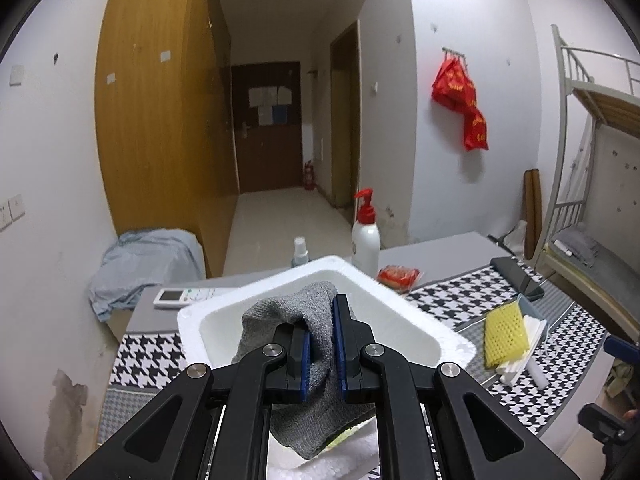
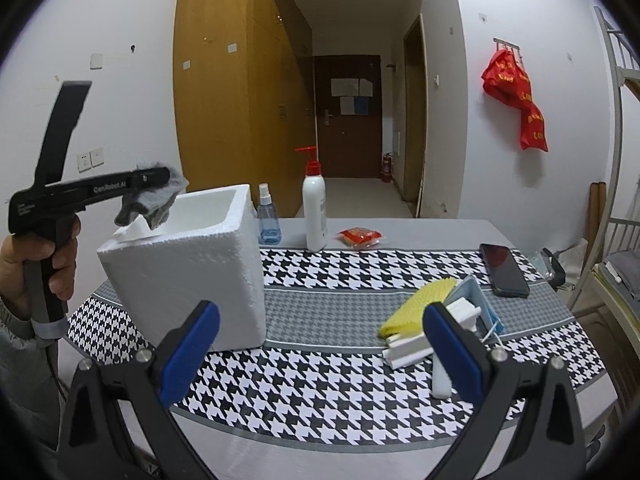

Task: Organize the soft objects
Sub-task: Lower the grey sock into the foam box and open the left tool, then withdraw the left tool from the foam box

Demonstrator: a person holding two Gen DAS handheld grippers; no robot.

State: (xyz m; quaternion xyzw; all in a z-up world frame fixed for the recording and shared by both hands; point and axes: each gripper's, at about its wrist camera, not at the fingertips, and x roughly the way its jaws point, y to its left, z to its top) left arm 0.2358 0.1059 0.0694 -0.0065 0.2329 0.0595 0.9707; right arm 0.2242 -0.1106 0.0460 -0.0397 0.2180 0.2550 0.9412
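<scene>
Houndstooth cloth (image 2: pixel 320 384) covers the table, where a white foam box (image 2: pixel 188 276) stands at the left. Over its open top the left gripper (image 1: pixel 321 344) is clamped on a grey cloth (image 1: pixel 316 364), which hangs above the rim. Nearer, the right gripper (image 2: pixel 320 356) stands wide apart and empty, with a yellow sponge (image 2: pixel 416 308) beside its right finger.

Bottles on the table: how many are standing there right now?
2. A white pump bottle with a red pump stands at the table's far edge behind the foam box; a small blue spray bottle stands just left of it. Others may be hidden behind the box.
</scene>
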